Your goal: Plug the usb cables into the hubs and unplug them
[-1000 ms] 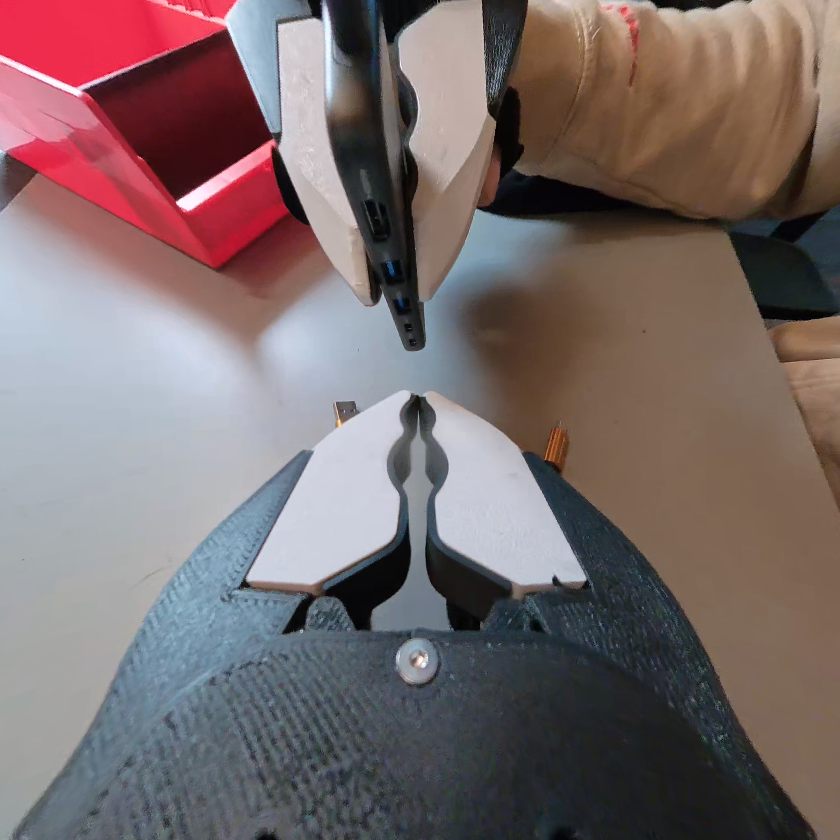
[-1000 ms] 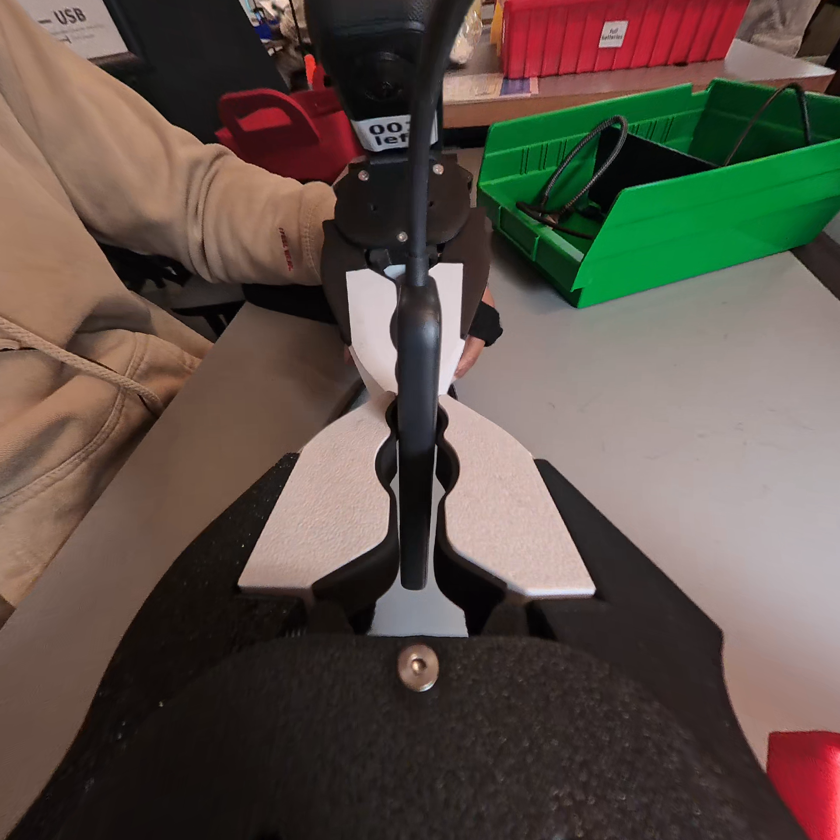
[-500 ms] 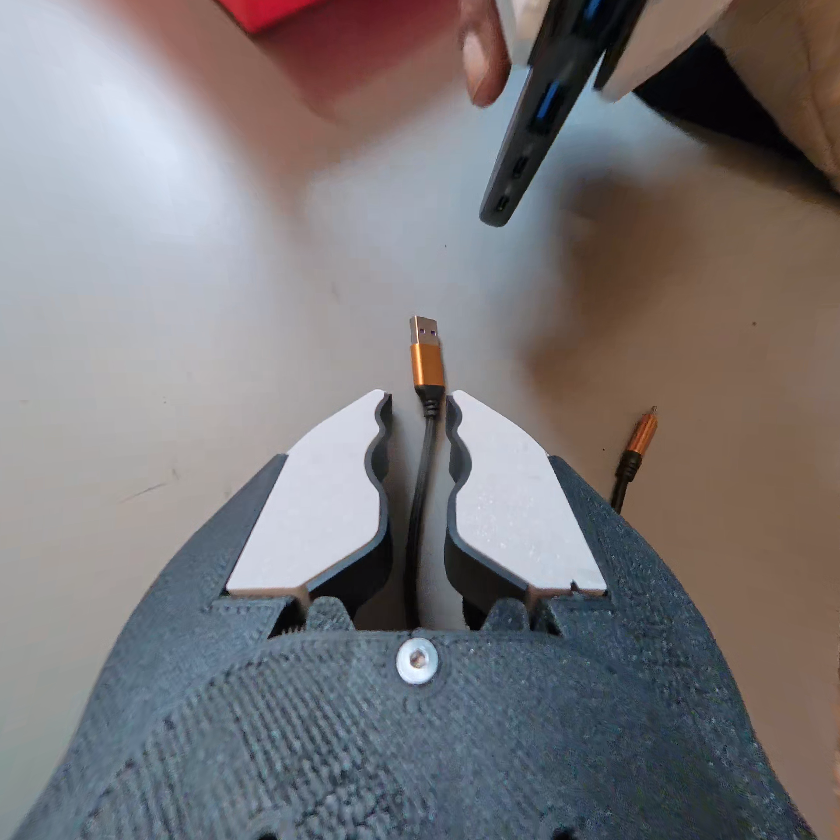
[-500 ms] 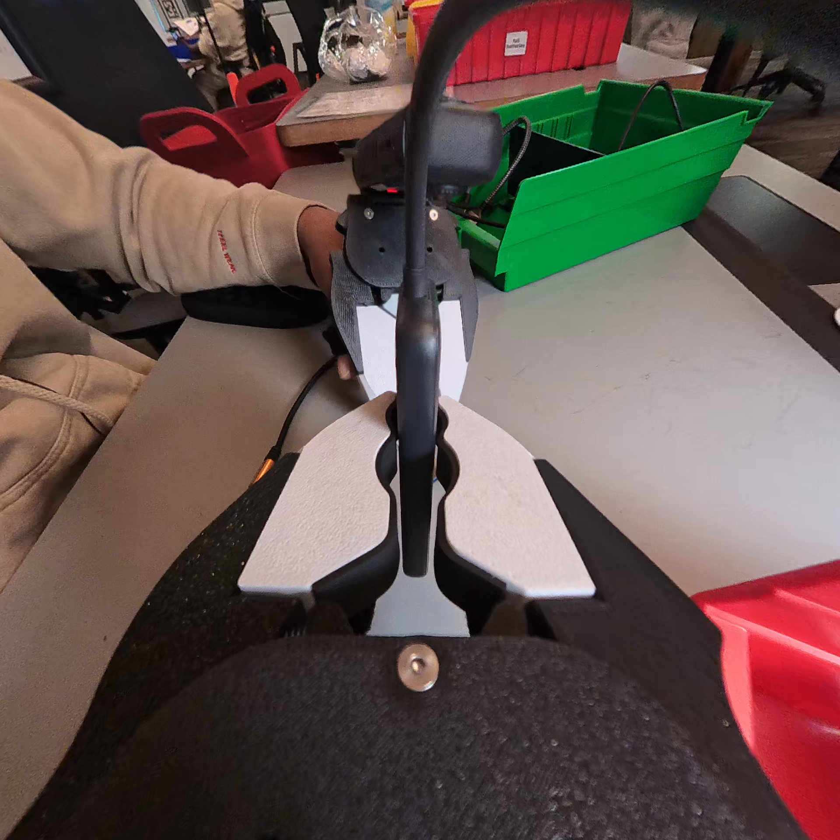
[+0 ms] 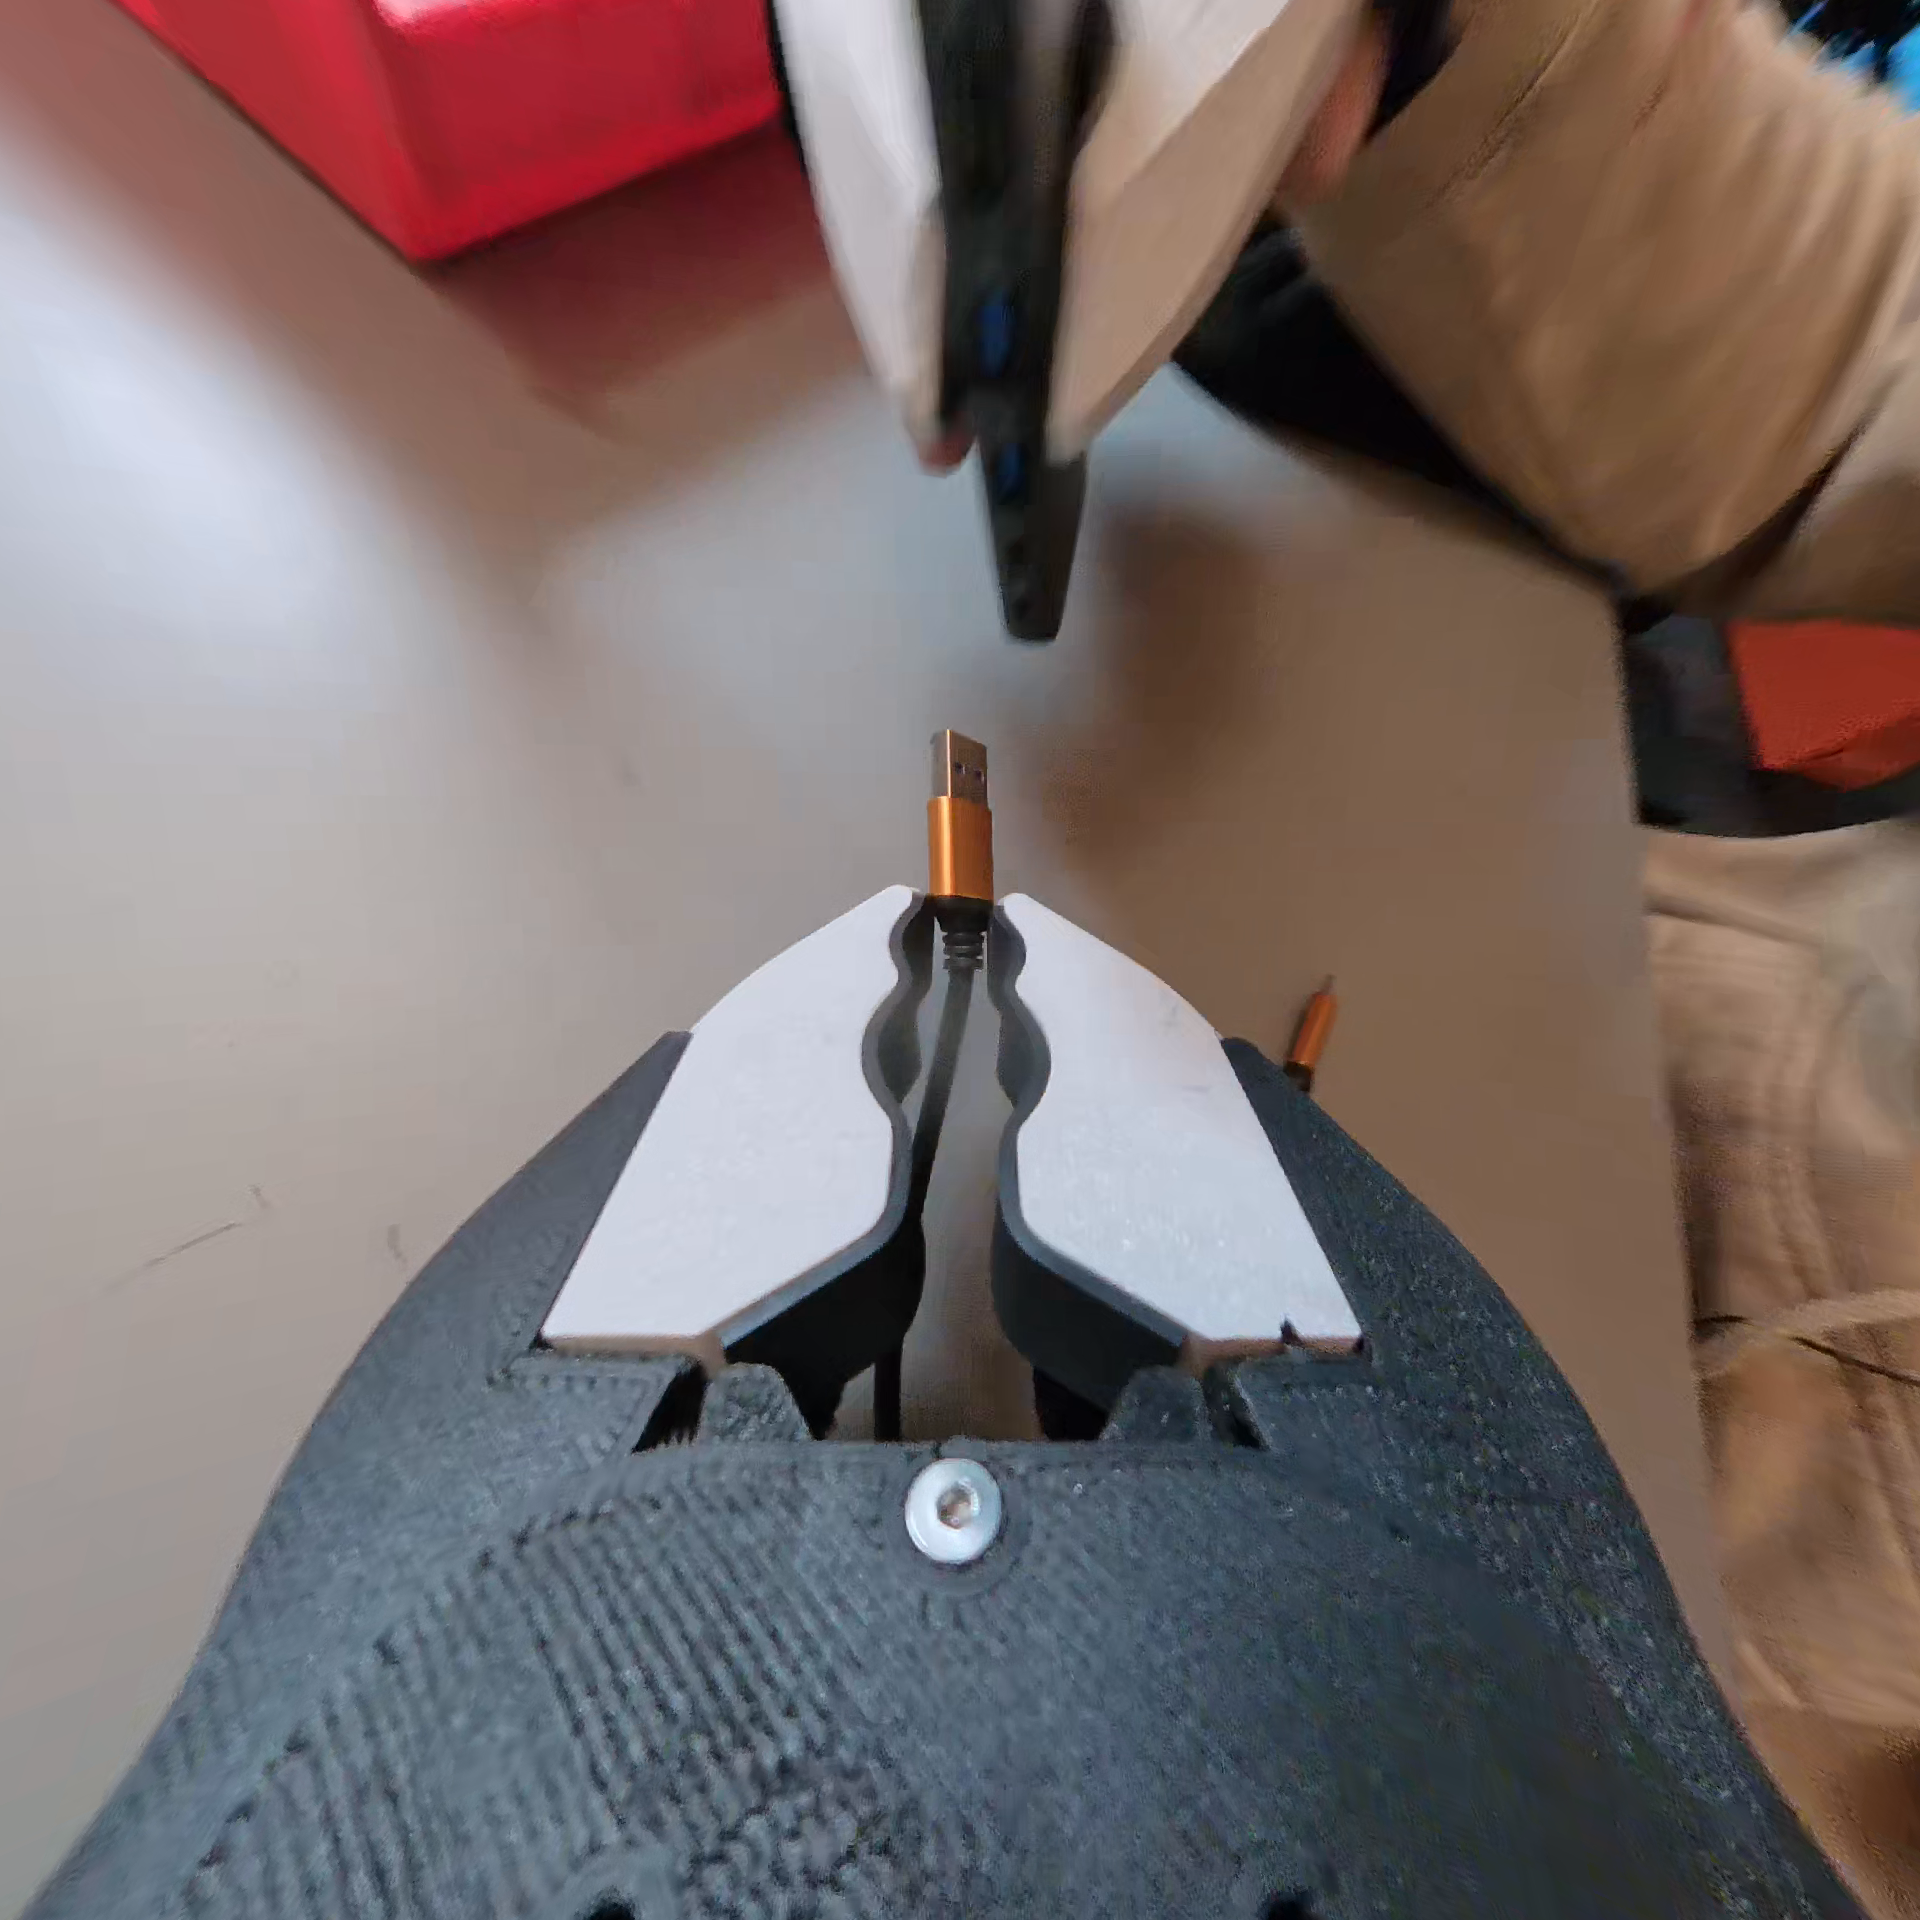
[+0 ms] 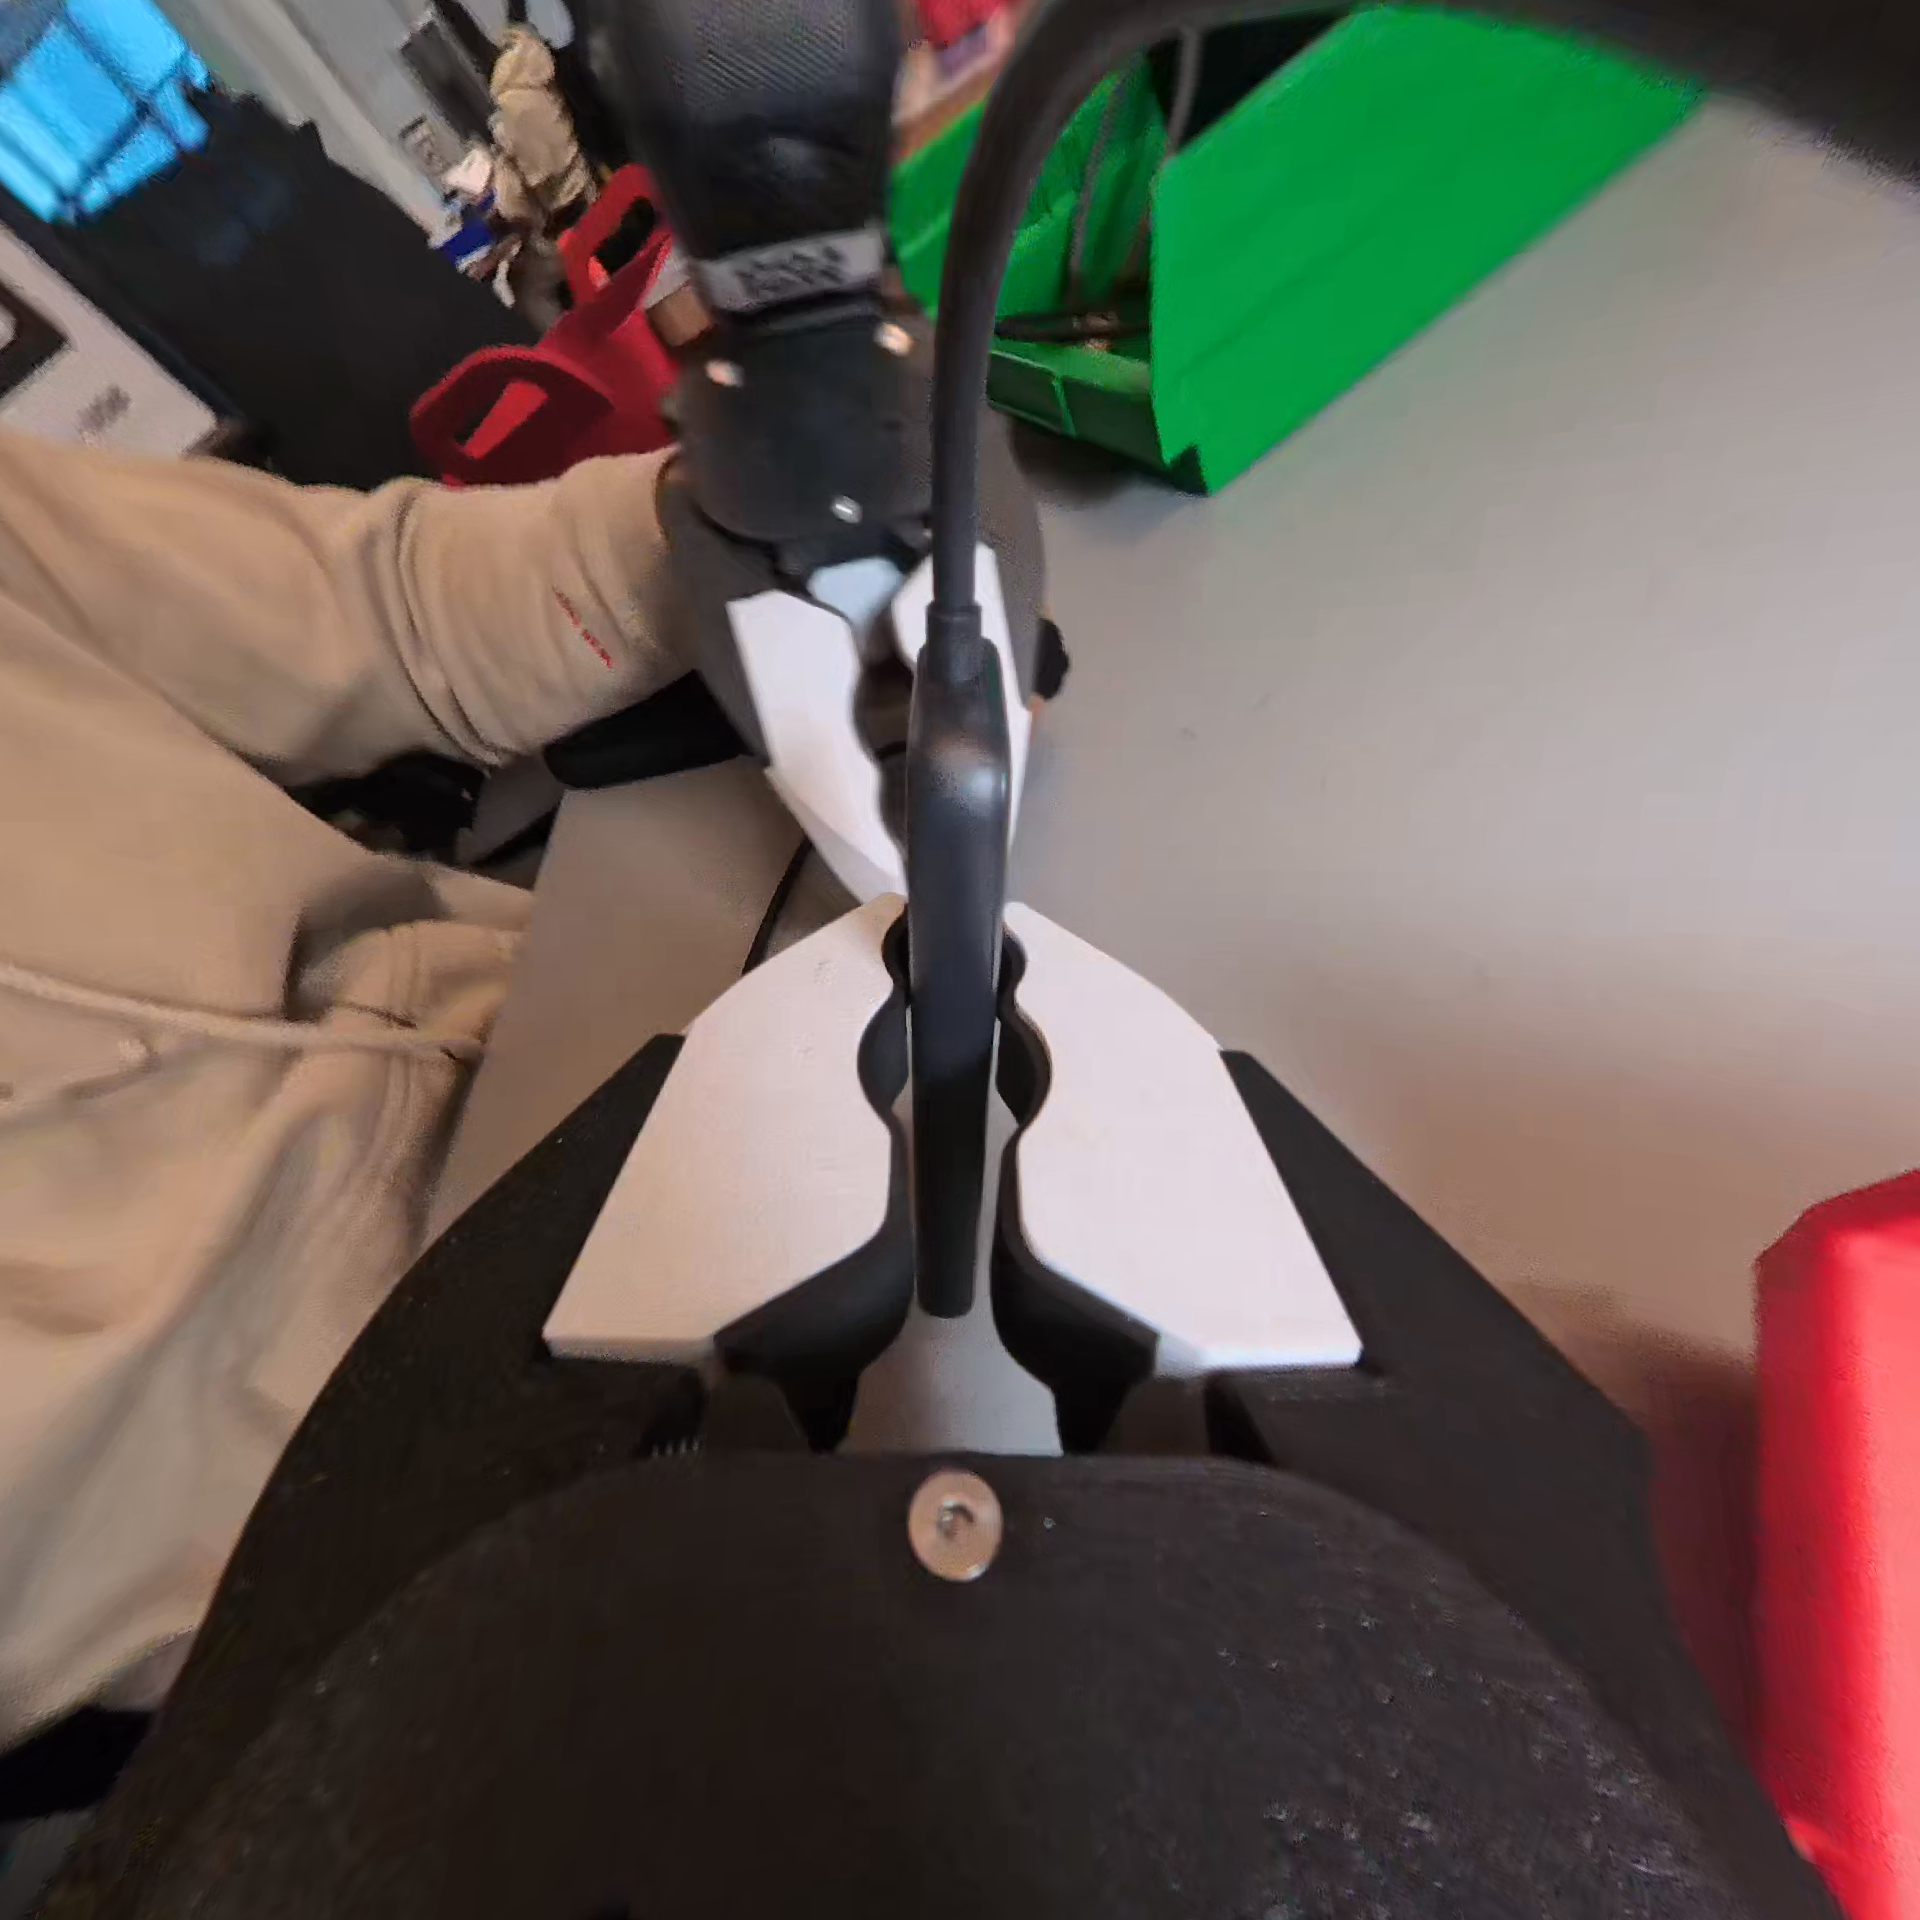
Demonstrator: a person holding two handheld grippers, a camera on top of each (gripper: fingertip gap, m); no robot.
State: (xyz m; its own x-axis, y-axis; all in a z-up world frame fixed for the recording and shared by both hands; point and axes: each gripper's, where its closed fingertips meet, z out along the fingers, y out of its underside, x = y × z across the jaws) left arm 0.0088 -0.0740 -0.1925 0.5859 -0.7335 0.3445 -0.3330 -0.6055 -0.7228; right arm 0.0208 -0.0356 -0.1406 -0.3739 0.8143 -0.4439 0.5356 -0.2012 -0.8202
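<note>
Above a grey surface (image 5: pixel 312 831), the left gripper (image 5: pixel 958 902) is closed on a black USB cable (image 5: pixel 930 1091) just behind its orange-sleeved plug (image 5: pixel 960 831), the metal tip pointing forward. Facing it, the right gripper (image 6: pixel 954 914) is clamped edge-on around a slim black hub (image 6: pixel 951 1039), whose own thick lead (image 6: pixel 961 364) arcs up and away. Plug and hub end (image 5: pixel 1029 561) are near but apart, not yet joined. The cable's second orange connector (image 5: pixel 1309 1029) lies on the surface to the right. A red bin (image 5: pixel 468 104) sits behind; a green bin (image 6: pixel 1299 260) stands farther off.
</note>
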